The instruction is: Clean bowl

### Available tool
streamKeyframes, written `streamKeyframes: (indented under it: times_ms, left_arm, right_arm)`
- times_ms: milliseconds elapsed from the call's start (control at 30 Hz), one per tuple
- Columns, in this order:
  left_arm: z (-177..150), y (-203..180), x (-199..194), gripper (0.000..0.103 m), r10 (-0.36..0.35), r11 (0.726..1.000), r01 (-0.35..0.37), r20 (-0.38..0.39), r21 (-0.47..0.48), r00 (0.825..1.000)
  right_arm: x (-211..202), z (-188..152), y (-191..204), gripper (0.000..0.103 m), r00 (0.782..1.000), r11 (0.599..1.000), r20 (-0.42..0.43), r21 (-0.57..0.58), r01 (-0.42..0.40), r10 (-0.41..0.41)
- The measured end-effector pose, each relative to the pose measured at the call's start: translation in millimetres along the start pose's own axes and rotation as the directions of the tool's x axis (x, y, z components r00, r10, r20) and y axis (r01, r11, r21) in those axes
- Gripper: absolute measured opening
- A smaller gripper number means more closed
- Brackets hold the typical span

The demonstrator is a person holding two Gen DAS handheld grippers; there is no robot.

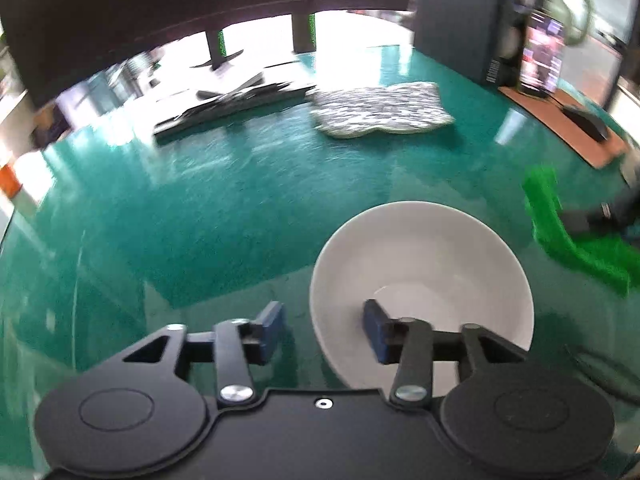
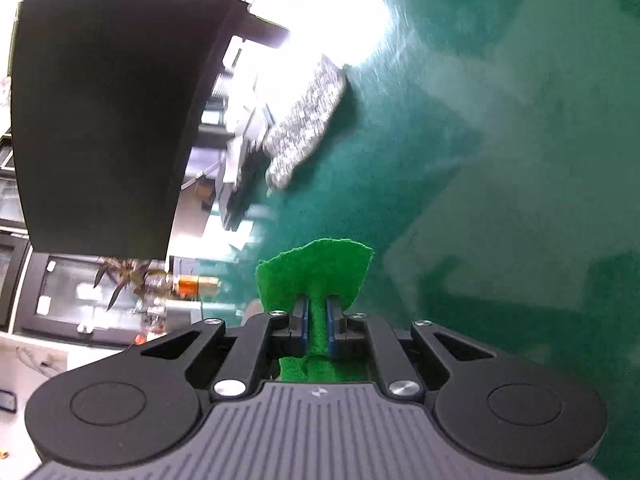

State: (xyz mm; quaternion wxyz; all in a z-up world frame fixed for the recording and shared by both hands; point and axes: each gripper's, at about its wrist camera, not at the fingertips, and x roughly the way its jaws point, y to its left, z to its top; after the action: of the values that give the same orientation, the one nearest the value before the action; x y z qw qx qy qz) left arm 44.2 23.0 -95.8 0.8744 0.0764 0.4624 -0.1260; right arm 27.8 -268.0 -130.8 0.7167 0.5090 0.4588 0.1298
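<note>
A white bowl (image 1: 424, 264) stands upright on the green table (image 1: 200, 208), low and right in the left wrist view. My left gripper (image 1: 324, 320) is open and straddles the bowl's near-left rim, one blue pad outside the wall and the other inside, neither pressing on it. In the right wrist view, rolled sideways, my right gripper (image 2: 318, 308) is shut on a bright green scouring cloth (image 2: 316, 268) that fans out past its fingertips. From the left wrist view the same cloth (image 1: 560, 232) hangs just right of the bowl, with the dark right gripper behind it.
A patterned folded cloth (image 1: 384, 108) and a keyboard (image 1: 224, 104) lie at the back of the table under a dark monitor (image 1: 160, 8). At the far right a mouse (image 1: 588, 124) sits on a brown pad beside a lit screen (image 1: 540, 60).
</note>
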Motion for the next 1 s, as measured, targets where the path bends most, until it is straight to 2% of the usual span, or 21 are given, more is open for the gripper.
streamKeyframes:
  times_ms: [67, 133, 200, 333, 433, 733, 867, 933, 1000]
  left_arm:
    - [0, -1, -2, 0.049, 0.006, 1.0, -0.007, -0.027, -0.029, 1.0]
    - [1, -4, -5, 0.042, 0.012, 0.998, -0.016, -0.058, -0.059, 0.998]
    - [1, -6, -6, 0.024, 0.017, 0.997, -0.023, -0.081, -0.079, 0.997]
    - [6, -11, -4, 0.024, 0.037, 0.991, -0.052, -0.124, -0.121, 0.992]
    - [7, -13, -4, 0.024, 0.056, 0.988, -0.075, -0.139, -0.135, 0.989]
    - [6, -22, -6, 0.025, 0.078, 0.99, -0.094, -0.144, -0.108, 0.986]
    - [8, -24, -6, 0.025, 0.091, 0.991, -0.104, -0.152, -0.081, 0.984]
    - [9, -25, -5, 0.025, 0.096, 0.992, -0.108, -0.155, -0.07, 0.983]
    - [10, -26, -4, 0.025, 0.096, 0.992, -0.108, -0.159, -0.065, 0.983]
  right_arm:
    - [7, 0, -12, 0.008, 0.999, 0.999, -0.027, 0.018, -0.026, 0.027]
    - [16, -3, -30, 0.008, 0.993, 0.992, -0.064, 0.091, -0.091, 0.097]
    - [21, -5, -38, 0.008, 0.988, 0.986, -0.087, 0.117, -0.118, 0.129]
    - [29, -9, -53, 0.008, 0.969, 0.949, -0.093, 0.243, -0.202, 0.23]
    - [43, -6, -53, 0.008, 0.953, 0.928, -0.11, 0.283, -0.241, 0.282]
    - [75, 19, -34, 0.008, 0.949, 0.931, -0.078, 0.233, -0.281, 0.306]
    - [62, 13, -37, 0.008, 0.953, 0.944, -0.103, 0.199, -0.263, 0.287]
    - [45, 7, -41, 0.008, 0.953, 0.966, -0.176, 0.121, -0.227, 0.246]
    - [33, 0, -44, 0.008, 0.953, 0.971, -0.192, 0.092, -0.221, 0.235]
